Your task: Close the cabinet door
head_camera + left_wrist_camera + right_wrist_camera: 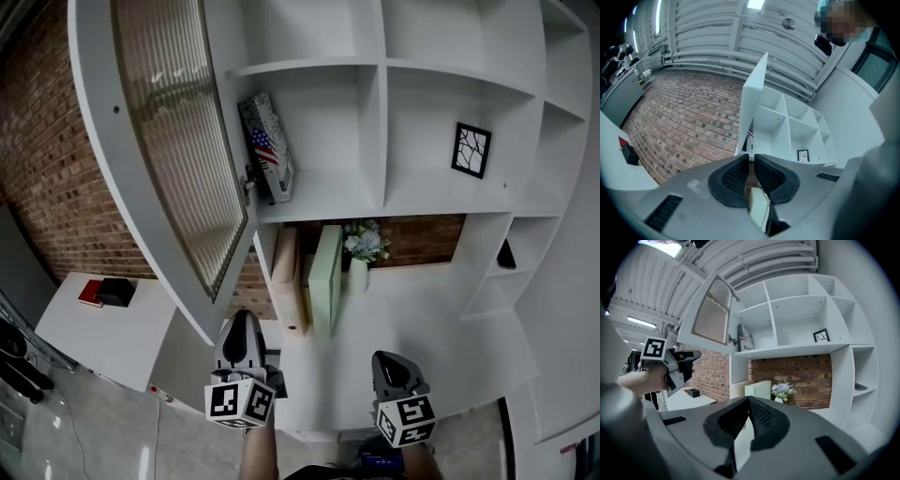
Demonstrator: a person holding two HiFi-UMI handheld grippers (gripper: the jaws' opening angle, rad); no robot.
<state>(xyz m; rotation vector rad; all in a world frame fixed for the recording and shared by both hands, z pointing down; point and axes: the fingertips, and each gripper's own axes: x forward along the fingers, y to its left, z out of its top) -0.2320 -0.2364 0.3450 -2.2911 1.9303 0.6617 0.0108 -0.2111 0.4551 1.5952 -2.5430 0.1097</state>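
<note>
The cabinet door (169, 141) is one single leaf. It stands wide open at the left side of the white shelf unit (450, 75) and swings out toward me. It has a flat white frame around one pane of ribbed glass. Its long axis is upright, and its face is turned away from the shelf unit, so the left gripper view catches it almost edge-on.

I hold two grippers. The left gripper (246, 323) is in front of the shelf unit, close under the lower corner of the door. Its jaws are pressed nearly together and nothing is between them. The right gripper (394, 367) is in front of the middle of the shelf unit. Its jaws meet at the tips and it holds nothing.

In the shelf unit, the compartment next to the door holds one box (267, 145) with a flag print, leaning. One compartment further right holds one small black picture frame (471, 149). Under these shelves stand two upright flat boards, one beige (286, 272) and one pale green (326, 277), and one bunch of flowers (364, 244) in front of a brick back. A rough brick wall (47, 169) is left of the shelf unit, with one white table (122, 337) below it.
</note>
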